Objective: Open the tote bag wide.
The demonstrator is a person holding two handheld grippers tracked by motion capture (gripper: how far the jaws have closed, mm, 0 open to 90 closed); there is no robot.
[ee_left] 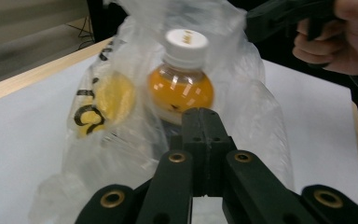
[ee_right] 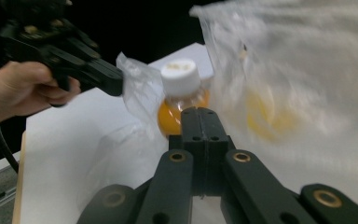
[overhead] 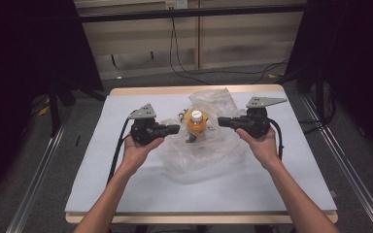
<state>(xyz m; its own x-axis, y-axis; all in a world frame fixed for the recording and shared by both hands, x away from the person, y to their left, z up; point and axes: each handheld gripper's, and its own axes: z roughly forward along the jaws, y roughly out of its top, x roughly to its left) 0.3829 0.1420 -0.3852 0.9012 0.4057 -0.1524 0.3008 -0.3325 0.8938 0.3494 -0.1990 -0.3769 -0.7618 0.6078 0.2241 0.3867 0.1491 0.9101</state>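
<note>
Bottle (overhead: 195, 122) of orange drink, white cap on, standing upright inside clear plastic bag (overhead: 201, 155), near middle of table (overhead: 126, 194), toward far edge. Bag also holding something yellow with black print (ee_left: 103, 100); cannot tell what. Left gripper (overhead: 176, 128) pinching bag film left of bottle, jaws closed on it. Right gripper (overhead: 222, 122) pinching film on other side, jaws together. Judging: bag mouth being pulled apart; bottle not yet out.

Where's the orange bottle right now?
In the high view the orange bottle stands upright at the table's centre, inside the clear plastic bag, between the left gripper and right gripper.
</note>
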